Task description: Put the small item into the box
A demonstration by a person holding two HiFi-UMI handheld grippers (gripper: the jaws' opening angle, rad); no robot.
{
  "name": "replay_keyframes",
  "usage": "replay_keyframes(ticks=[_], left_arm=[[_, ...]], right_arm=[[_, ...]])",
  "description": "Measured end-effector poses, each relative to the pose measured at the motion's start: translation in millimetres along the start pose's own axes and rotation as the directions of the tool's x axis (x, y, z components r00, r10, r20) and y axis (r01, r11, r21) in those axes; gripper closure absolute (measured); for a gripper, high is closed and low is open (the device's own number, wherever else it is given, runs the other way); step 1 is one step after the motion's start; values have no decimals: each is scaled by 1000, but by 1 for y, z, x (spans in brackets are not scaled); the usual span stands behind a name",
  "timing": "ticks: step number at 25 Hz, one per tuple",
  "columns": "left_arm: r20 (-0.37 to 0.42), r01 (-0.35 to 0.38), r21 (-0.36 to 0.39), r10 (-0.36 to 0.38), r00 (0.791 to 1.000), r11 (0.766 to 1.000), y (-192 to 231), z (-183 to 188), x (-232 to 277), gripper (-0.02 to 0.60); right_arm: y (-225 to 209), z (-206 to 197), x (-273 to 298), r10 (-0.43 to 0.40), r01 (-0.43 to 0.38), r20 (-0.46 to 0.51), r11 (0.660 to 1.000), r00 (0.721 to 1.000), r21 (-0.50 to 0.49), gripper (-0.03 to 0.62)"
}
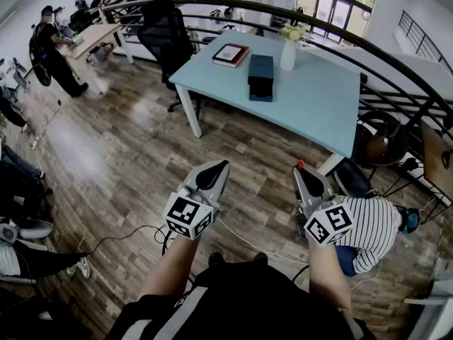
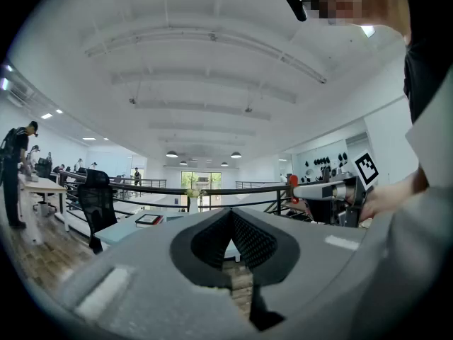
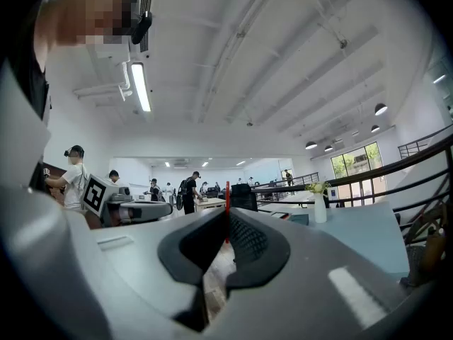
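Note:
A dark teal box (image 1: 260, 76) lies on the light blue table (image 1: 318, 105) ahead of me. Both grippers hang over the wooden floor, well short of the table. My right gripper (image 1: 300, 170) is shut on a small thin red item (image 3: 226, 214), whose red tip (image 1: 300, 164) pokes out past the jaws. In the right gripper view the box (image 3: 298, 219) shows low on the table, far off. My left gripper (image 1: 215, 167) is shut with nothing in it, its jaws meeting at the tips (image 2: 230, 213). From the left gripper view, the right gripper (image 2: 297, 188) shows with the red item (image 2: 292, 182).
A red-edged book (image 1: 231, 54) and a white vase of flowers (image 1: 288, 52) also stand on the table. A black office chair (image 1: 166, 34) is at its left end. A curved black railing (image 1: 396, 55) runs behind. A person in a striped shirt (image 1: 368, 222) crouches at my right, and cables cross the floor.

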State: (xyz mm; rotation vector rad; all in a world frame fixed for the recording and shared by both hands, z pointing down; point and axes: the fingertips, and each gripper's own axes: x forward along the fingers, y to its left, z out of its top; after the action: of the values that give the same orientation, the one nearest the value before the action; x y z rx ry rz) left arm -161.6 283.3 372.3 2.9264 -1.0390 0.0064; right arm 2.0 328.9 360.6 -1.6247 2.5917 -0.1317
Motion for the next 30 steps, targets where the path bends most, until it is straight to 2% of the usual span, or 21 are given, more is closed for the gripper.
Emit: replay_keyframes(ticks=[4, 10, 19, 25, 30], left_arm=[[-20, -27, -33, 27, 999, 999, 7, -3, 3, 575], [-53, -40, -41, 38, 998, 998, 0, -7, 15, 575], [-77, -70, -52, 66, 995, 996, -43, -15, 36, 575], [-88, -27, -49, 22, 996, 998, -81, -14, 52, 575], [-75, 8, -42, -12, 997, 999, -96, -10, 68, 575]], right_arm=[[-6, -4, -2, -2, 2, -9, 1000, 1000, 7, 586], [-10, -14, -10, 5, -5, -14, 999, 1000, 32, 586], [-19, -24, -52, 70, -69, -20, 996, 997, 61, 583], [-47, -22, -91, 36, -35, -13, 995, 999, 94, 583], [-60, -22, -96, 23, -21, -16, 995, 1000, 100, 583]])
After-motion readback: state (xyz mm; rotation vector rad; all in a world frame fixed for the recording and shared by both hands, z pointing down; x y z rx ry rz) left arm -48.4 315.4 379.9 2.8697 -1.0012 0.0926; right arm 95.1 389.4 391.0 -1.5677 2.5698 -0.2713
